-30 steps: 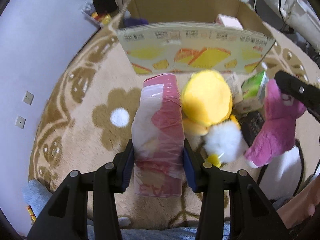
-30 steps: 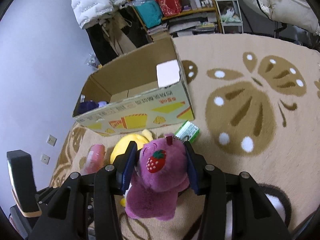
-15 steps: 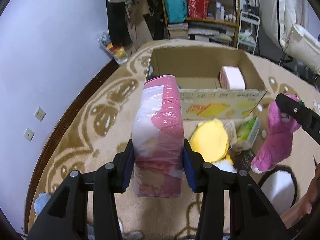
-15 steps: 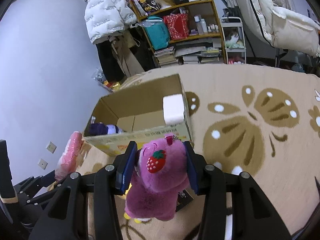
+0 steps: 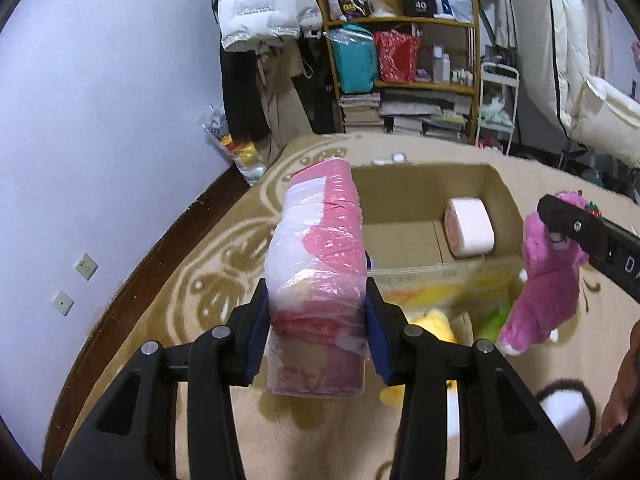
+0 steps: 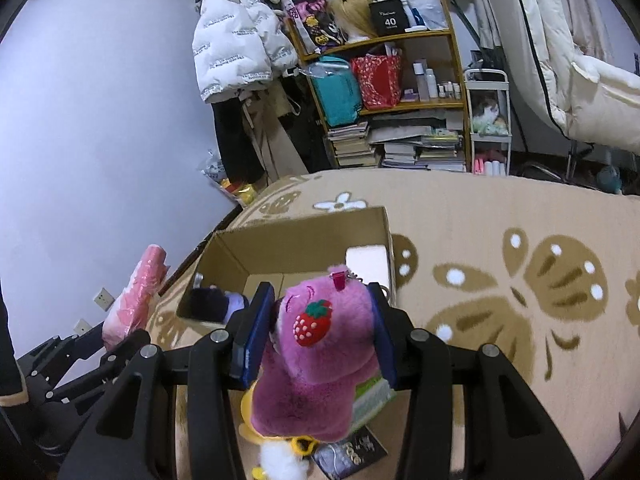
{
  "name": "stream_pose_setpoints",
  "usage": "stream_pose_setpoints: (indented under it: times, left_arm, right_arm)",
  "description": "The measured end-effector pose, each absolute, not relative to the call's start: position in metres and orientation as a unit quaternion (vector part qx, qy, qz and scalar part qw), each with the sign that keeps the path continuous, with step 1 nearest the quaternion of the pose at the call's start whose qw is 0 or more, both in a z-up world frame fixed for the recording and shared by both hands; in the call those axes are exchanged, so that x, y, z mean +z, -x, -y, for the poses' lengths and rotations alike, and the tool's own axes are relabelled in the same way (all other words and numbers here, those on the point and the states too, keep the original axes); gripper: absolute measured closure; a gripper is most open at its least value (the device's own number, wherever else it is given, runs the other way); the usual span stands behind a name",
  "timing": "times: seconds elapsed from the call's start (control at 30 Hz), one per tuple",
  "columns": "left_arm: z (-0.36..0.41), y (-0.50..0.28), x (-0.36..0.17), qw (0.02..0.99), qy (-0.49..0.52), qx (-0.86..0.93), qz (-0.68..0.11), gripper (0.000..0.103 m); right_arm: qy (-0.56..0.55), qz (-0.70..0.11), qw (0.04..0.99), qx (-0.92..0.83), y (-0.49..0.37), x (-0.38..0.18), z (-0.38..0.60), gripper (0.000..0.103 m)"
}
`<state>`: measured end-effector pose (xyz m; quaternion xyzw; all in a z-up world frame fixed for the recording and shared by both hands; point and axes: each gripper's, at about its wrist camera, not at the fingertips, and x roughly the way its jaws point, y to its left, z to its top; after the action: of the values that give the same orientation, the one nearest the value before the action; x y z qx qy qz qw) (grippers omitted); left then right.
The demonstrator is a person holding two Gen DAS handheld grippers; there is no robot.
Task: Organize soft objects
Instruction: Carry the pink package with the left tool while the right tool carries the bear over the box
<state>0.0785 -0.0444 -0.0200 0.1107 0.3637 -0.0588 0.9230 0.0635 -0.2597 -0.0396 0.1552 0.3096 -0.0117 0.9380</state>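
My left gripper (image 5: 316, 332) is shut on a pink and white plastic-wrapped soft pack (image 5: 320, 264), held up in the air before the open cardboard box (image 5: 420, 276). My right gripper (image 6: 316, 332) is shut on a purple plush bear (image 6: 320, 360) with a strawberry patch, held above the box's near wall (image 6: 200, 320). The bear also shows in the left wrist view (image 5: 548, 276), and the pack in the right wrist view (image 6: 136, 296). A white and pink roll (image 5: 470, 226) and a dark purple item (image 6: 208, 304) lie inside the box.
A yellow and white plush (image 5: 432, 324) and a green packet (image 6: 372, 396) lie on the beige patterned rug (image 6: 500, 300) in front of the box. A dark booklet (image 6: 352, 456) lies beside them. A cluttered shelf (image 6: 400, 100), hanging coats and the wall stand behind.
Both grippers rose well above the rug with their loads. The box interior came into view and the plush on the floor dropped lower in view.
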Motion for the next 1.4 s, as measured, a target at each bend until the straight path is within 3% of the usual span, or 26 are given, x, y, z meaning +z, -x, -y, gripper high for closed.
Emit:
stream_pose_setpoints:
  times: [0.07,0.27,0.5,0.77,1.4]
  left_arm:
    - [0.046,-0.087,-0.017,0.924,-0.105,-0.062,-0.363,0.073]
    - [0.049,-0.111,-0.021,0.916,-0.102,-0.082,-0.380,0.088]
    - [0.043,-0.113,-0.029,0.909,-0.085,-0.090,-0.398,0.089]
    - [0.045,-0.105,0.003,0.927,-0.086,-0.099,-0.353,0.089]
    - [0.072,-0.176,-0.004,0.924,-0.081,-0.104,-0.359,0.089]
  right_arm:
    - [-0.152,-0.307,0.939,-0.011,-0.071,-0.037,0.261,0.054]
    - [-0.145,-0.301,0.942,-0.007,-0.092,-0.034,0.263,0.054]
    - [-0.160,-0.303,0.939,-0.006,-0.101,-0.040,0.271,0.054]
    - [-0.163,-0.291,0.943,-0.003,-0.107,-0.033,0.280,0.054]
    - [-0.128,-0.278,0.952,0.003,-0.157,-0.033,0.283,0.054]
